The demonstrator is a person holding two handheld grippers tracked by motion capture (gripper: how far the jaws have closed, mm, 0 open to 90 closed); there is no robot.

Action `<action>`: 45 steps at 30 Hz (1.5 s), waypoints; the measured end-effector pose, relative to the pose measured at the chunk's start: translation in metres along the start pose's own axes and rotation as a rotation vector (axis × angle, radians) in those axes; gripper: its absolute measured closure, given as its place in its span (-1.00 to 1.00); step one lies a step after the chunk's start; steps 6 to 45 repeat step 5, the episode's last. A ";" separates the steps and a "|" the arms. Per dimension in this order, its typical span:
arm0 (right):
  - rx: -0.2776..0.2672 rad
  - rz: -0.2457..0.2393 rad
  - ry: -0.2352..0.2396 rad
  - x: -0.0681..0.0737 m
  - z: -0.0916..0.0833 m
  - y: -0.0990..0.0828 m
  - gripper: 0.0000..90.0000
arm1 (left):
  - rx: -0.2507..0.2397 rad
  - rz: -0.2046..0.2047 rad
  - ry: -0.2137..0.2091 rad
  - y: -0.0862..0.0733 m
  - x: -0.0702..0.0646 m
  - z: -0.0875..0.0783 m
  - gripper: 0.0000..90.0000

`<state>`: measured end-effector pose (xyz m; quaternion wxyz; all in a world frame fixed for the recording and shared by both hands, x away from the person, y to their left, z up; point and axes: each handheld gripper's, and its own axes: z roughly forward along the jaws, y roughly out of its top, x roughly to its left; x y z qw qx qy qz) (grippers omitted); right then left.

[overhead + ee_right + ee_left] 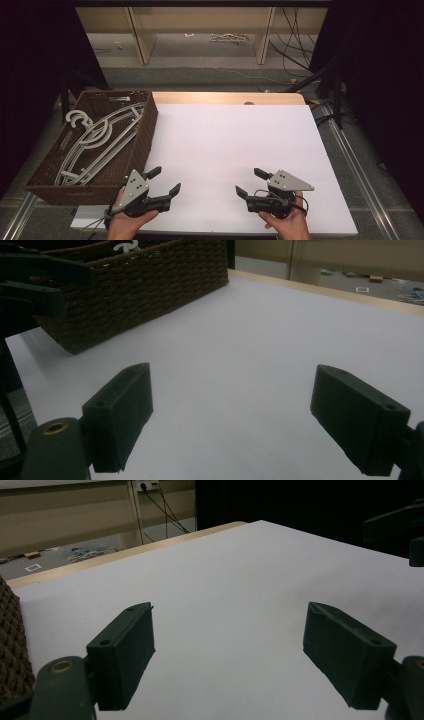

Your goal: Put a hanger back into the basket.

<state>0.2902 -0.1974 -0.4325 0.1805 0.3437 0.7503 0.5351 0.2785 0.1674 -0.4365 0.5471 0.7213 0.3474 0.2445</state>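
Near edge of worktop [240,145], high view: left gripper [165,181] at bottom left, held in a hand [125,225], jaws spread wide, nothing btwn them. Right gripper [248,182] at bottom right, in the other hand [287,225], jaws likewise released & empty. Both hovering low over white surface, angled inward toward each other, well apart.

Left gripper view: jaws apart w/ bare white worktop btwn them; wicker edge at far left; other gripper's dark tips at upper right.

Right gripper view: jaws apart over bare white; brown basket [140,285] ahead at upper left, left gripper's dark parts at left edge.

Farther out, high view: woven basket [142,137] on left side of worktop, just beside left gripper, overhanging white sheet's left edge. Inside: pale grey hangers [97,142], several, lying flat & overlapping, hooks toward far end. Neither gripper touching basket or hangers.

Beyond worktop: floor w/ cables [295,55] at right, wooden legs [140,37] at back.
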 end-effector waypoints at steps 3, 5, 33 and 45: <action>0.010 -0.001 -0.005 0.000 0.000 0.001 -0.60 | 0.002 -0.001 -0.004 0.000 0.000 0.000 -0.56; 0.009 -0.006 -0.002 0.000 0.000 0.001 -0.60 | 0.004 -0.001 -0.006 0.000 0.000 0.000 -0.56; 0.009 -0.006 -0.002 0.000 0.000 0.001 -0.60 | 0.004 -0.001 -0.006 0.000 0.000 0.000 -0.56; 0.009 -0.006 -0.002 0.000 0.000 0.001 -0.60 | 0.004 -0.001 -0.006 0.000 0.000 0.000 -0.56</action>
